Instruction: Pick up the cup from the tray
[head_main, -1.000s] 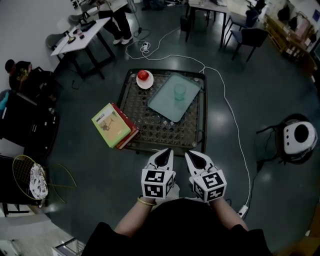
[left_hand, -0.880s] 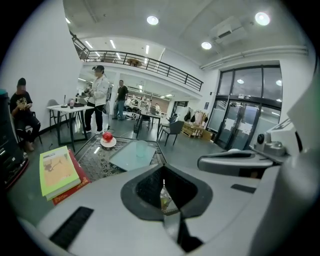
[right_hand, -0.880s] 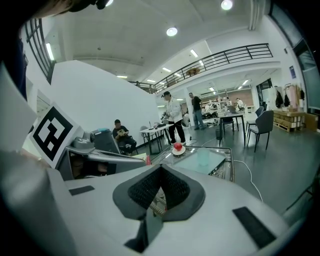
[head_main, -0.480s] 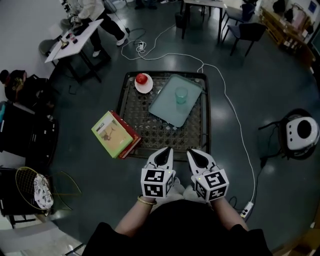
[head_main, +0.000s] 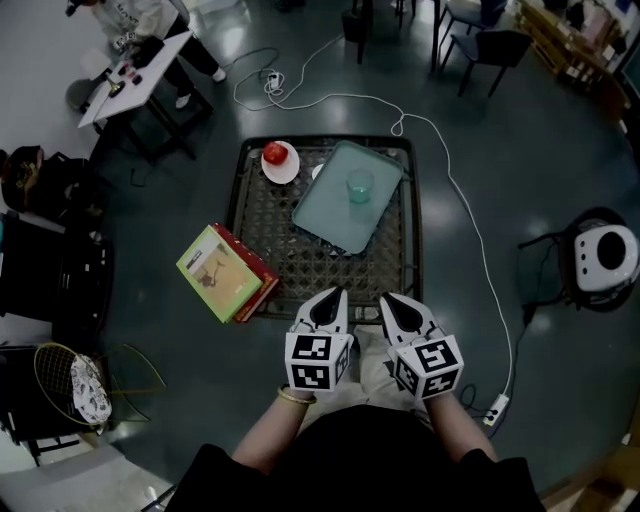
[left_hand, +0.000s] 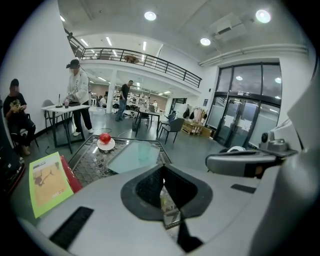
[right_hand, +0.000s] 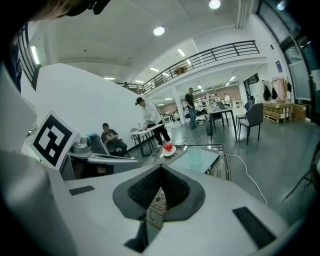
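Hovering before the table (head_main: 270, 225), left gripper (head_main: 334, 298) and right gripper (head_main: 388, 300) have jaws together, empty, probably because the cup (head_main: 360, 185) on its tray (head_main: 325, 215) stands well ahead.

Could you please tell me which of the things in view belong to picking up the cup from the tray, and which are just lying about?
Part of the job:
- cup
- tray under it
- left gripper and right gripper, both with jaws together

Just lying about:
- apple on its plate
- books
- white cable on the floor
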